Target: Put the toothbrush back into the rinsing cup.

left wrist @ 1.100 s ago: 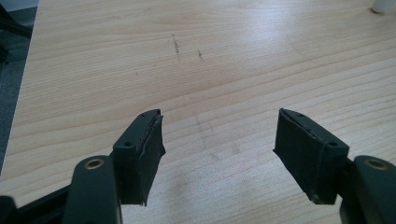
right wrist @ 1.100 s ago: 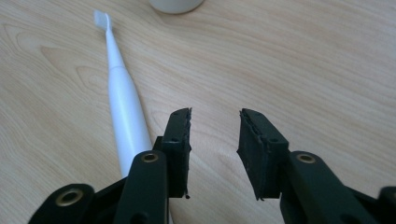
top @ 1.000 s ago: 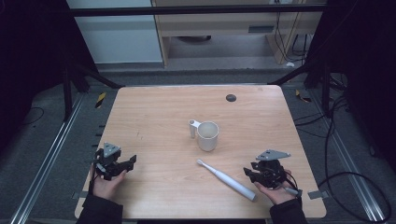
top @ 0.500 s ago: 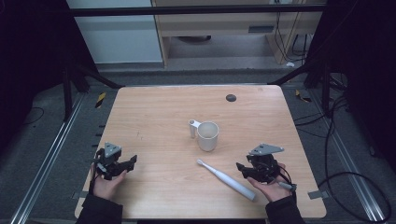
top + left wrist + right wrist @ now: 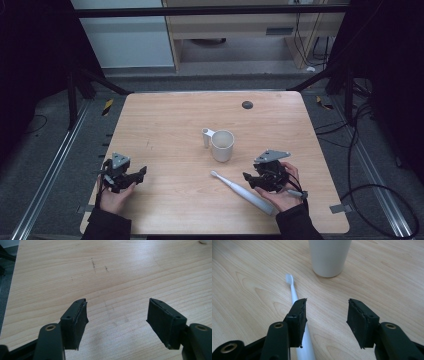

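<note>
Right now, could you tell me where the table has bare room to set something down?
The far half of the table is bare except for a dark spot, as is the left side beyond the left gripper. The crowded patch is centre-right: mug, toothbrush and right gripper sit close together.

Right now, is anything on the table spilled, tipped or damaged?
Nothing stands out. The cup stands upright, the toothbrush lies flat beside it, with no spill. Faint scuffs mark the table.

The left gripper [image 5: 140, 172] and right gripper [image 5: 247, 176] rest low, jaws spread wide (each cradled in a hand), pointing inward.
</note>
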Available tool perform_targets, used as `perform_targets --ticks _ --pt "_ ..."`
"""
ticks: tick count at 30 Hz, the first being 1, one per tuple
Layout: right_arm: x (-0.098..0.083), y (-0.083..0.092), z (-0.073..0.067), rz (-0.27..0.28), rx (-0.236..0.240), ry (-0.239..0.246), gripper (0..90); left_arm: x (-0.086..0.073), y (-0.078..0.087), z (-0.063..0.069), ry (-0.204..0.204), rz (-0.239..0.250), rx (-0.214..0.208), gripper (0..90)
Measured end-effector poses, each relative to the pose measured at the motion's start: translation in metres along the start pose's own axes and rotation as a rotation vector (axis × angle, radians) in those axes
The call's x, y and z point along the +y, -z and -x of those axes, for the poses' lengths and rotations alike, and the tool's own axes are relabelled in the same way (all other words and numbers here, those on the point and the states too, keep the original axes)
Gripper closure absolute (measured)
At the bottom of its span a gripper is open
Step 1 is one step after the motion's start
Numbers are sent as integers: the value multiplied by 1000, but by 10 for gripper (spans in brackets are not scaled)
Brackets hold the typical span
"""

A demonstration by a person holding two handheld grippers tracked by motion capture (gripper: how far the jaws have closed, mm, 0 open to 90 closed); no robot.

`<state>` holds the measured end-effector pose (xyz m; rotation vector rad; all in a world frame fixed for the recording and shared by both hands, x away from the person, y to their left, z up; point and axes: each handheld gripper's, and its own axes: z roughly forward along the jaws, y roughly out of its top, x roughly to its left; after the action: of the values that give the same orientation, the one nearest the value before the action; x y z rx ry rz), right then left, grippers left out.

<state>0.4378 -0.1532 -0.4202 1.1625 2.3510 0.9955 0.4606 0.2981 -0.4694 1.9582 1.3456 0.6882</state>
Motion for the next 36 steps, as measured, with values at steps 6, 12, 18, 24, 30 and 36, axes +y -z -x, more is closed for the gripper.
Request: perform_targets --ticks 6,12,18,24,30,36 --pt "8 -11 -12 -3 -4 46 501 0 -1 0 0 -2 0 312" --pt "11 -21 -17 -61 8 59 510 0 -1 -1 -1 -3 -2 312" --pt "13 -27 -21 -99 21 69 529 0 -1 0 -2 -3 -4 312" --pt "10 -31 -22 -124 24 73 535 0 -1 0 -3 -3 -5 312" --pt "5 -37 -24 -158 32 84 528 -1 -1 -1 -3 -3 -4 312" --pt "2 -41 -24 -187 36 92 515 -1 -1 -1 -4 -4 -5 312"
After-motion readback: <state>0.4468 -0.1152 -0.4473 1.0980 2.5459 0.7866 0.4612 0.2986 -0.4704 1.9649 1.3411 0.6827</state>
